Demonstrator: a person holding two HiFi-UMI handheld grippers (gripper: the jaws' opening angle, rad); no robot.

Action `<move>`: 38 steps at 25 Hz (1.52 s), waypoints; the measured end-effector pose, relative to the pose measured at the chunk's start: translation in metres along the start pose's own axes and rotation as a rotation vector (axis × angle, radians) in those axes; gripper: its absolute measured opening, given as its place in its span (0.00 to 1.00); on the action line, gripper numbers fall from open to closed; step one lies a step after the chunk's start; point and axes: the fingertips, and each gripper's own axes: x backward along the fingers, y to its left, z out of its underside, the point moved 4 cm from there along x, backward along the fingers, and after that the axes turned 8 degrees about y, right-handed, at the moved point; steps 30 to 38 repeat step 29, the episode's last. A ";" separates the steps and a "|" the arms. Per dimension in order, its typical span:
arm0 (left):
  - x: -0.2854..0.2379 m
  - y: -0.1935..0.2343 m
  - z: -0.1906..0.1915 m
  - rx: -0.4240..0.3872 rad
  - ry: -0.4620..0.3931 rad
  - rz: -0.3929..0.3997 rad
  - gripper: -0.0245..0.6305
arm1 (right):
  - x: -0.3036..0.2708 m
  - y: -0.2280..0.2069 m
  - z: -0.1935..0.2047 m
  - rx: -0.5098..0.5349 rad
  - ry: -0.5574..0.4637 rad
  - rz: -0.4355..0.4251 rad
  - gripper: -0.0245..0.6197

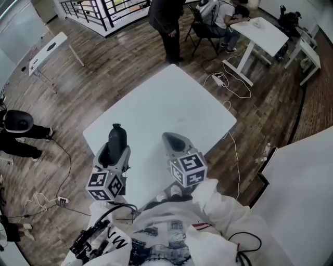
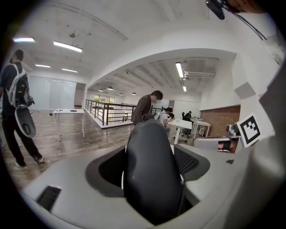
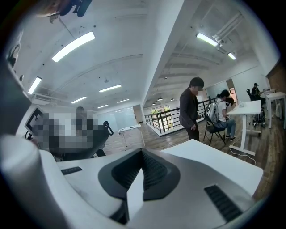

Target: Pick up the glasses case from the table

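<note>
Already gripping the dark grey oblong glasses case in the left gripper jaws, right gripper jaws closed and empty; next, probably keeping it steady above the white tabletop.

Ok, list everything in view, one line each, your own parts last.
glasses case: one, dark grey, clamped in the left gripper's jaws
table: one, white, straight ahead
desk: one, white, far right
small table: one, white, far left
standing person: one, dark clothes, beyond the table
seated person: one, white top, at the desk
third person: one, black clothes, left edge
railing: one, black, top left
power strip: one, white, on the wooden floor
left gripper: one, grey, jaws shut on the case
right gripper: one, grey, jaws together, empty
</note>
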 end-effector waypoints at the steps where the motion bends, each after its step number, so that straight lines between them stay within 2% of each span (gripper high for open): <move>1: 0.000 0.001 -0.001 0.004 -0.001 0.000 0.59 | 0.000 0.000 0.000 0.005 0.002 -0.002 0.04; 7: 0.001 0.001 -0.001 0.008 -0.007 0.000 0.59 | 0.000 0.004 0.000 0.071 0.009 -0.008 0.04; 38: -0.002 0.003 -0.005 -0.007 -0.005 -0.007 0.59 | -0.003 0.004 -0.006 0.065 -0.008 -0.015 0.04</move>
